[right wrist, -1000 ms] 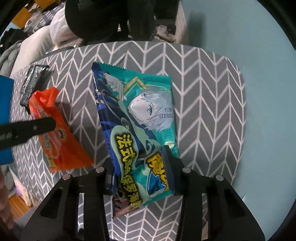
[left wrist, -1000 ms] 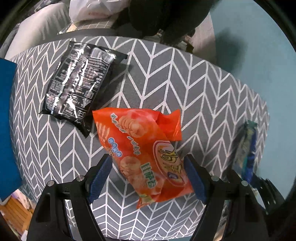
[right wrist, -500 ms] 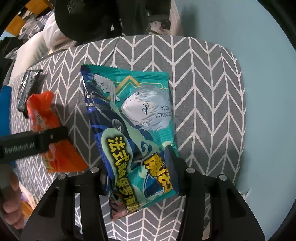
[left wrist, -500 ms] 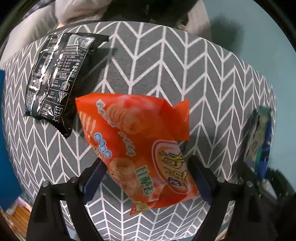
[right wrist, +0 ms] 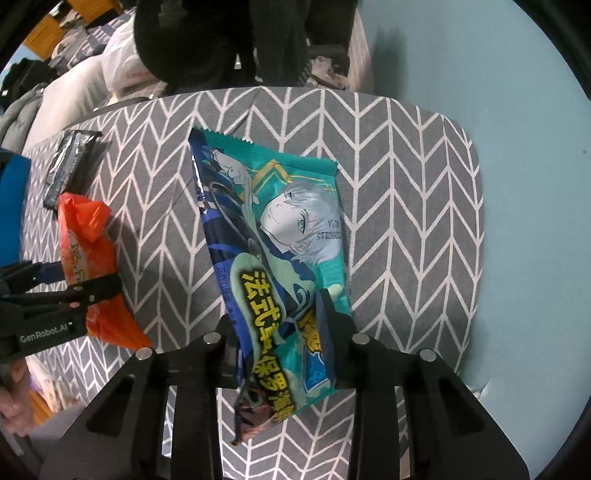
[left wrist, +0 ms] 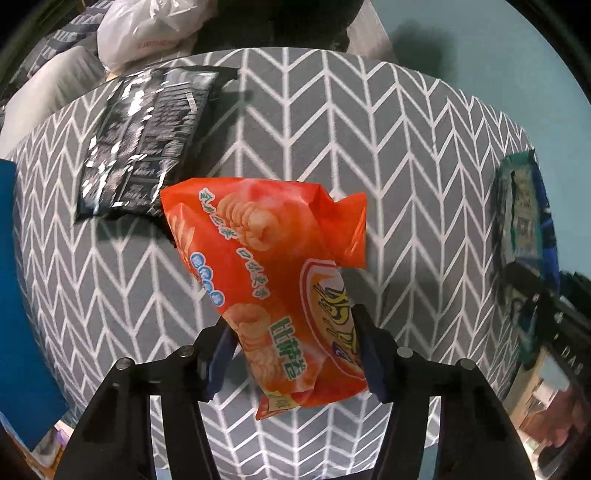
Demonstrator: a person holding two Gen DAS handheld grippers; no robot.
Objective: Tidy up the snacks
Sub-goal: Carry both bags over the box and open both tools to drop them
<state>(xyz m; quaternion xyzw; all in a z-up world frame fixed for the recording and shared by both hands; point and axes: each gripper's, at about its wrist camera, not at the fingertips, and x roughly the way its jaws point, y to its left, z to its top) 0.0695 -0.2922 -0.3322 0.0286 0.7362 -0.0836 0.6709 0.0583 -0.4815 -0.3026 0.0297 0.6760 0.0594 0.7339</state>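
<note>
My left gripper [left wrist: 291, 350] is shut on an orange snack bag [left wrist: 273, 266], its fingers pressing both sides of the bag's near end. The bag also shows in the right wrist view [right wrist: 88, 266], with the left gripper [right wrist: 66, 291] on it. My right gripper [right wrist: 280, 332] is shut on a teal snack bag with an anime figure [right wrist: 273, 236]; that bag shows edge-on at the right of the left wrist view [left wrist: 524, 214]. A black snack bag [left wrist: 147, 136] lies on the grey chevron cushion [left wrist: 369, 147] behind the orange bag, and appears in the right wrist view [right wrist: 66, 162].
A blue flat object [left wrist: 18, 295] lies at the cushion's left edge. A white plastic bag [left wrist: 147, 29] and dark clothing lie beyond the far edge. The teal floor [right wrist: 517, 74] surrounds the cushion on the right.
My left gripper has closed from wide open onto the orange bag and lifted its near end. My right gripper has kept its hold on the teal bag and shifted slightly.
</note>
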